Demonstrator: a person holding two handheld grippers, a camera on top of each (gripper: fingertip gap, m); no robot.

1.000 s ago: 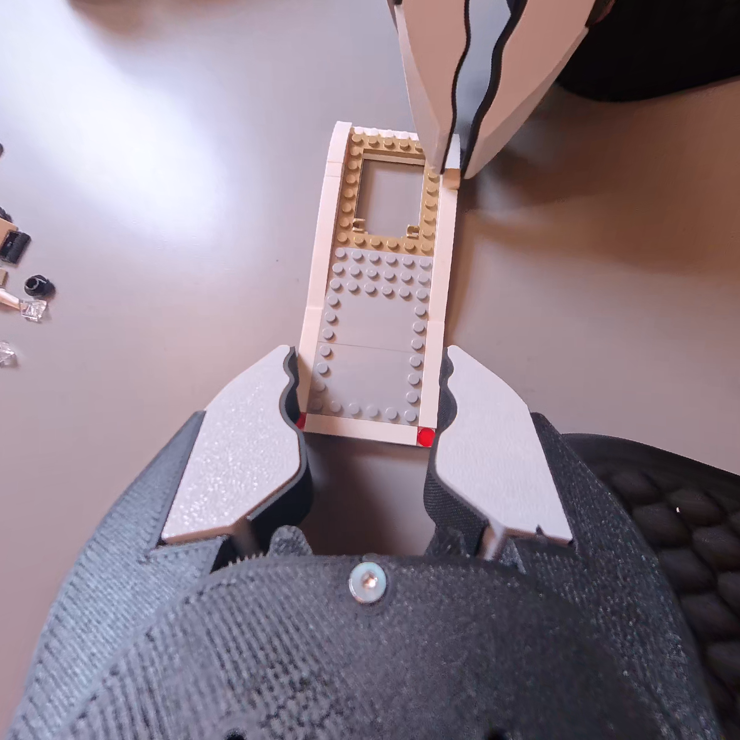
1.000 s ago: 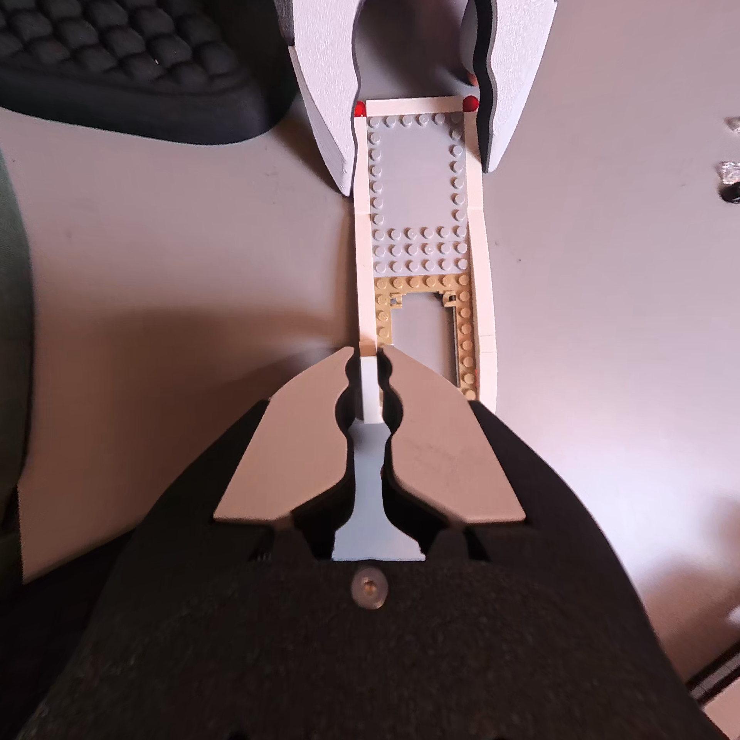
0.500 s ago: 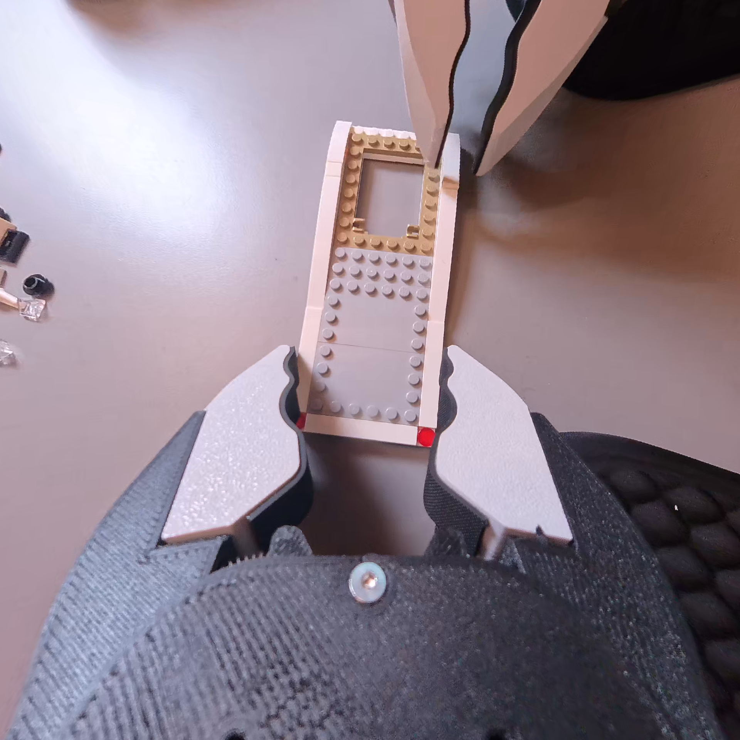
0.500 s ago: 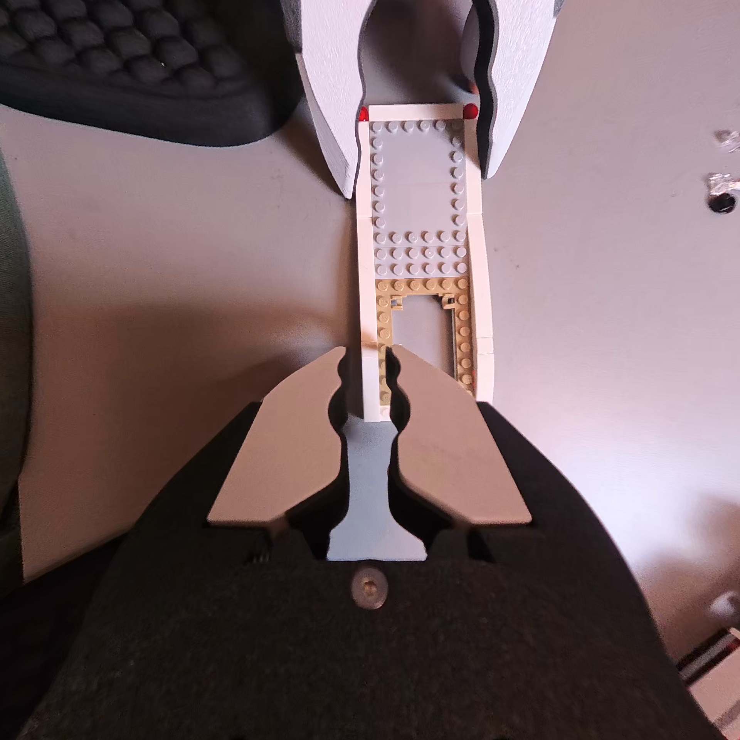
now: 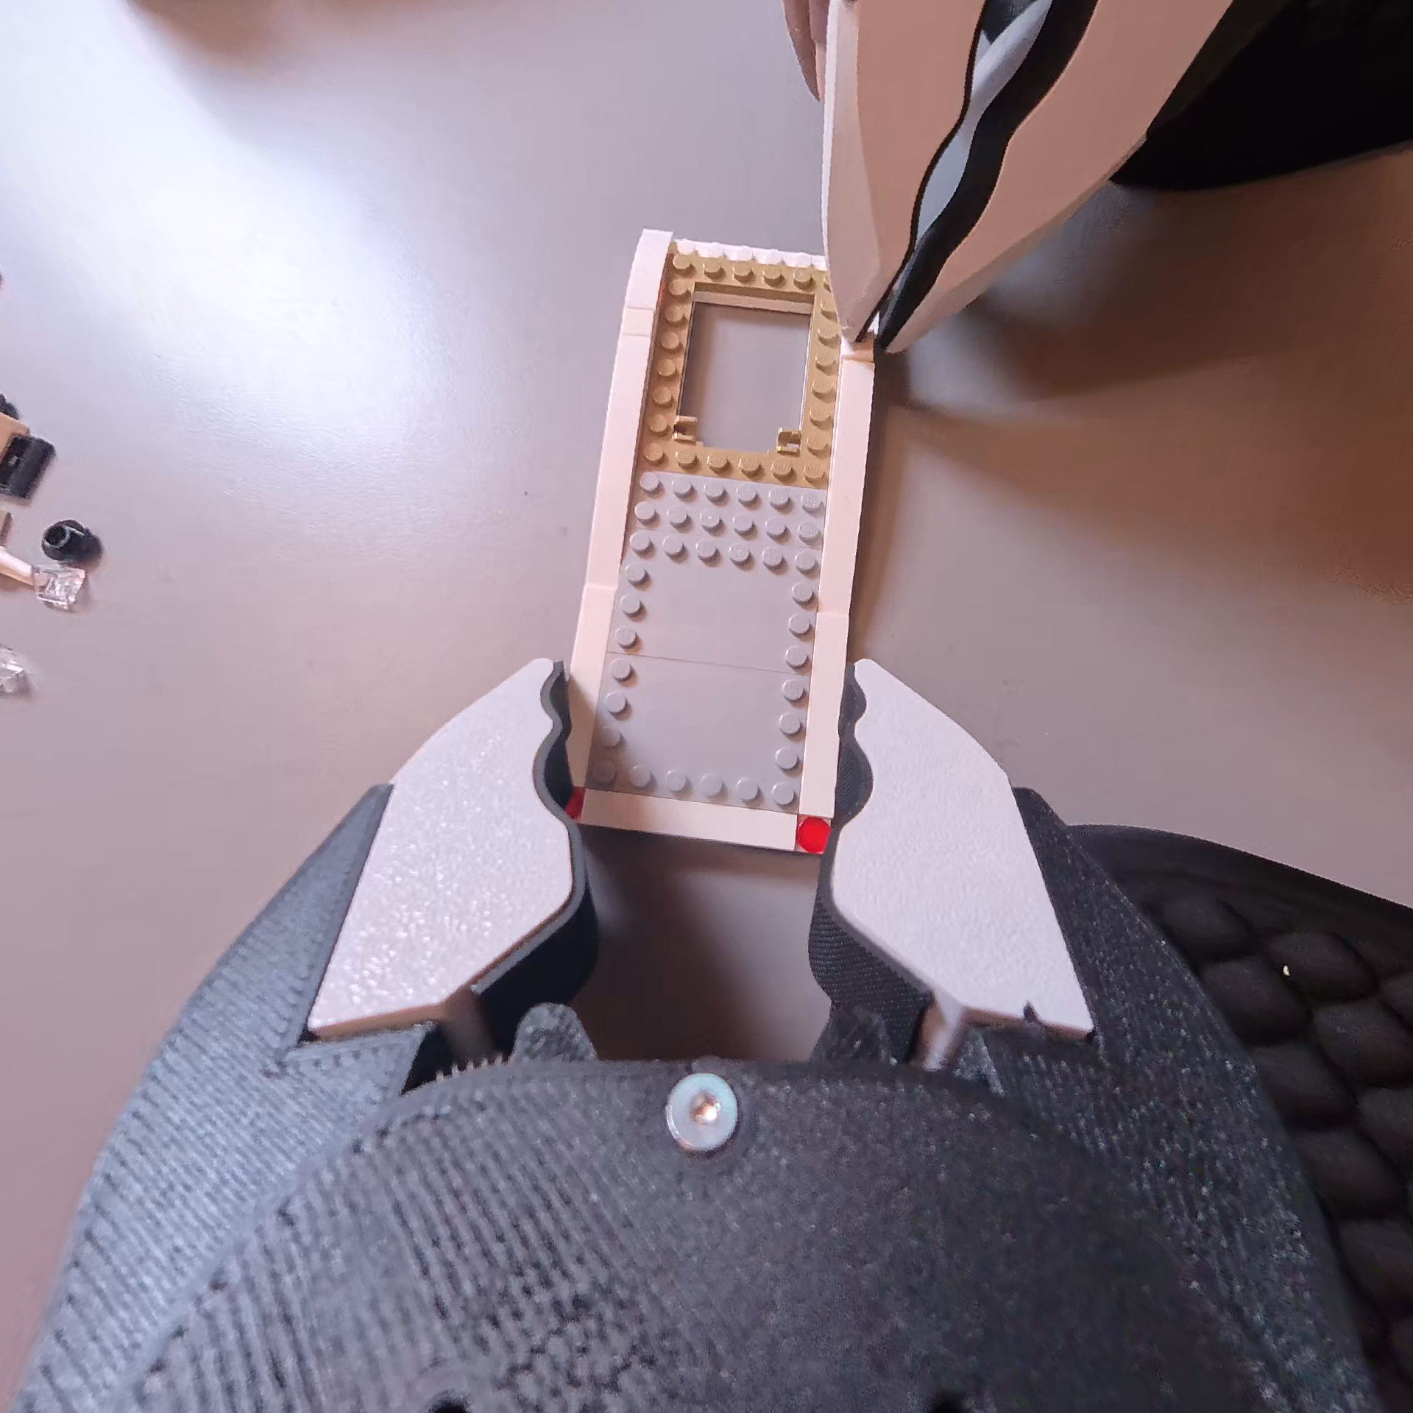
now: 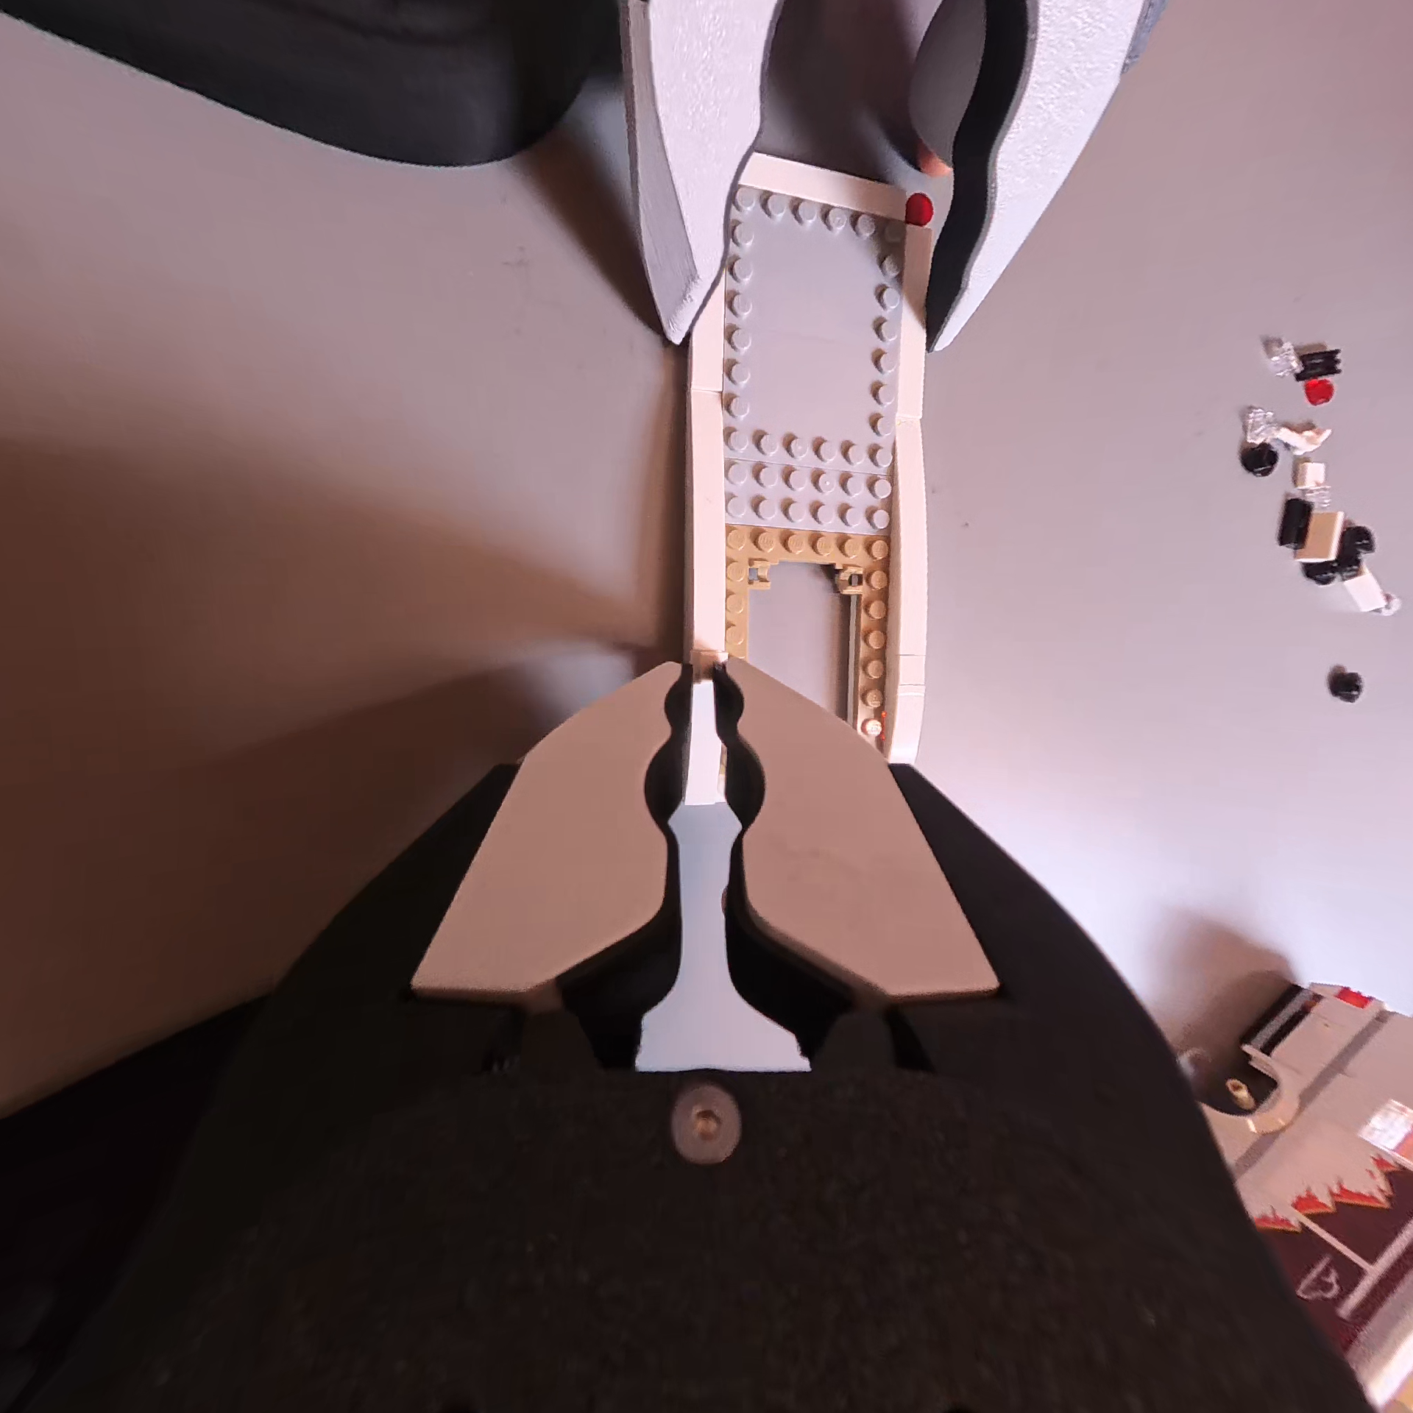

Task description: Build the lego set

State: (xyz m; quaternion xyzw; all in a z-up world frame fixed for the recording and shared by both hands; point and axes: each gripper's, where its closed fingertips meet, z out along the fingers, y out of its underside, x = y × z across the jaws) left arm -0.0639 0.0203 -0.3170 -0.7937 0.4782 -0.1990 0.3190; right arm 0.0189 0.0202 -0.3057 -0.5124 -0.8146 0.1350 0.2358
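A long brick assembly (image 5: 711, 612) lies on the grey-brown table: grey studded plates, a tan frame with a rectangular opening, a white tile border and red round studs at one end. My left gripper (image 5: 703, 680) is shut on its red-stud end, with one pad pressed against each white side; it also shows in the right wrist view (image 6: 803, 336). My right gripper (image 6: 707, 671) is shut. Its fingertips rest on top of a small white piece (image 5: 860, 358) at the assembly's opposite corner, and a white edge strip (image 6: 702, 734) shows through the slit between the fingers. The right gripper also shows in the left wrist view (image 5: 873, 340).
Small loose black, clear, tan and red pieces (image 6: 1315, 520) lie beside the assembly; some also show in the left wrist view (image 5: 57, 550). A black padded cushion (image 5: 1300, 994) lies by my left gripper. A printed sheet (image 6: 1338, 1208) lies near my right gripper.
My right gripper opened a little off the white corner piece, then shut again with its tips on top of it, and rose so that more of the table shows. The left grasp has not moved.
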